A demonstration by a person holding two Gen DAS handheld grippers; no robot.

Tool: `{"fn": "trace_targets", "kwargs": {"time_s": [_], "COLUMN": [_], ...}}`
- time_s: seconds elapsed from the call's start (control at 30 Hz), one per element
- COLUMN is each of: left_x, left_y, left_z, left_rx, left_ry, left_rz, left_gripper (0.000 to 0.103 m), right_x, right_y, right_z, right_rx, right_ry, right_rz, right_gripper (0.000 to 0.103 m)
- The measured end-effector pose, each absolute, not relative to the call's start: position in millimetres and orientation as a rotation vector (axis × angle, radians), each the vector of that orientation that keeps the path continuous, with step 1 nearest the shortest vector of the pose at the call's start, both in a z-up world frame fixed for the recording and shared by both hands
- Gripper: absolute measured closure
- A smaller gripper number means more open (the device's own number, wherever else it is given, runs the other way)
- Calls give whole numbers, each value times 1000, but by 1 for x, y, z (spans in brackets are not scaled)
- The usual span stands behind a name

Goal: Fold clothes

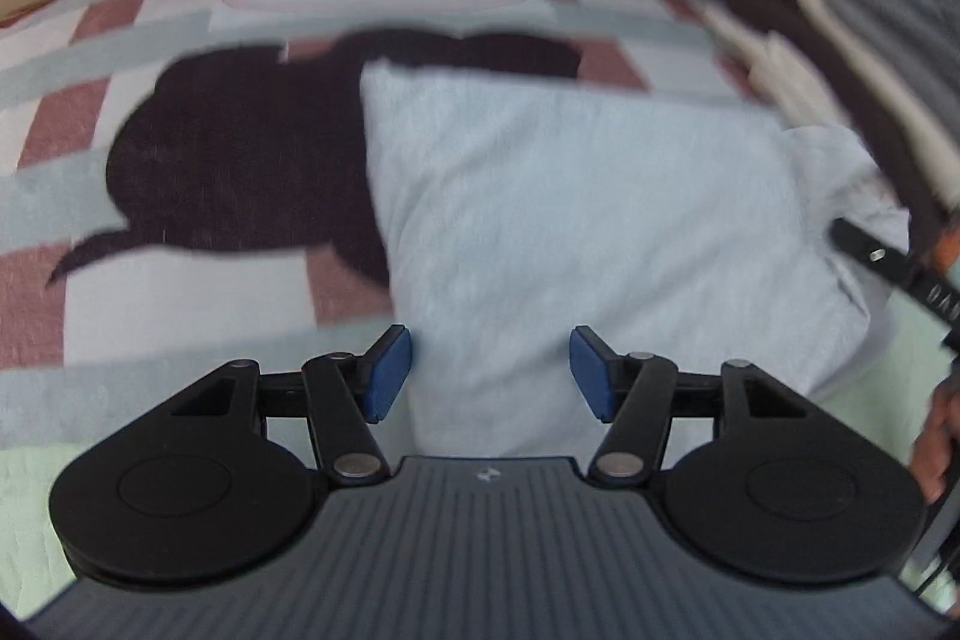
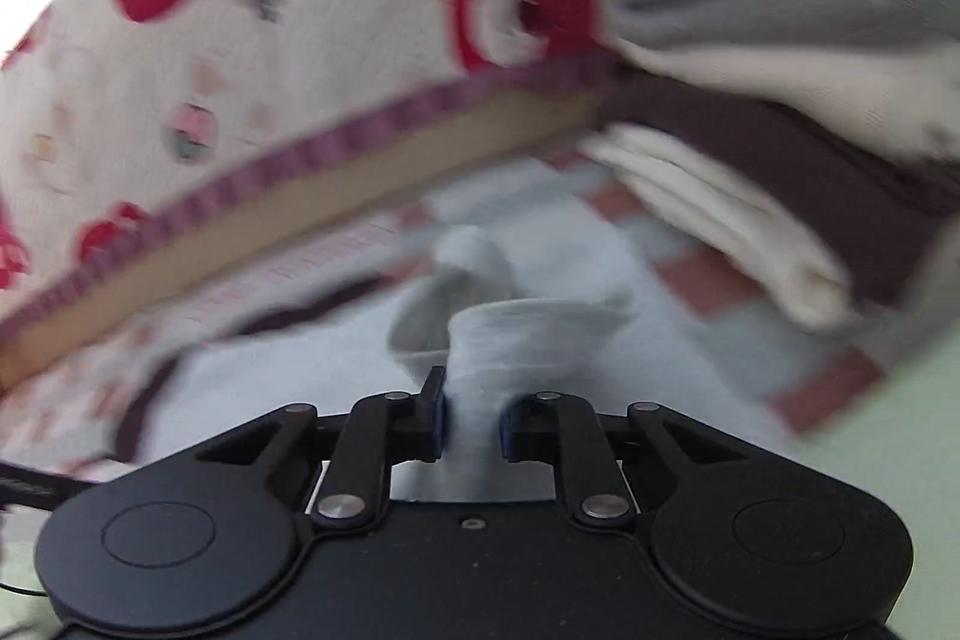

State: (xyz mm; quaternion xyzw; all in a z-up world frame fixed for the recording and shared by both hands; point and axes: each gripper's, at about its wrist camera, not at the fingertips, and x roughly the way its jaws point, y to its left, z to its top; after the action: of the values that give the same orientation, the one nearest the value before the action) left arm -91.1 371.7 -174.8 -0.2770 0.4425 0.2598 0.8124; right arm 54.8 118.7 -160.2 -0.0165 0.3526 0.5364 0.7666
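A pale blue-grey garment (image 1: 570, 220) lies folded flat on a checked bedspread (image 1: 180, 316), partly over its dark brown animal figure (image 1: 252, 160). My left gripper (image 1: 491, 370) hovers above the garment's near edge, open, with nothing between its blue pads (image 1: 390, 370). In the right wrist view my right gripper (image 2: 471, 424) is shut on a bunched fold of the same pale garment (image 2: 480, 340), which rises in a twisted tuft beyond the fingertips. The right gripper's black body (image 1: 882, 262) shows at the right edge of the left wrist view, beside a hand (image 1: 936, 436).
A white cover printed with red figures and a purple frill (image 2: 240, 10) hangs over a tan edge (image 2: 300, 214) at the back. A stack of folded grey, cream and dark brown cloth (image 2: 750, 160) sits at the right. Pale green fabric (image 1: 36, 508) lies near me.
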Motion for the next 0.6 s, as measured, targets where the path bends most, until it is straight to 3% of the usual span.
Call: {"fn": "trace_targets", "kwargs": {"time_s": [0.1,0.2,0.27,0.37,0.4,0.43,0.53,0.6], "left_x": [-92,-93,-97,-107,-111,-115,-126,-127], "left_y": [366,363,361,354,351,348,343,341], "left_z": [-183,-182,-180,-180,-180,-179,-176,-172], "left_rx": [-608,-601,-596,-568,-552,-539,-545,-530], "left_ry": [966,989,995,1005,1009,1004,940,916], "left_rz": [556,539,530,530,533,529,505,500], "left_gripper": [45,45,45,46,54,69,87,91], "right_x": [81,94,97,92,90,86,70,61], "right_y": [98,81,78,80,82,86,103,111], "right_z": [-178,-180,-181,-176,-174,-173,-170,-166], "right_rx": [37,173,239,301,303,278,116,14], "right_ry": [892,954,1002,1038,1041,1037,981,918], "right_rz": [1110,1117,1131,1154,1160,1165,1166,1163], "right_gripper": [85,76,51,38,36,32,31,31]}}
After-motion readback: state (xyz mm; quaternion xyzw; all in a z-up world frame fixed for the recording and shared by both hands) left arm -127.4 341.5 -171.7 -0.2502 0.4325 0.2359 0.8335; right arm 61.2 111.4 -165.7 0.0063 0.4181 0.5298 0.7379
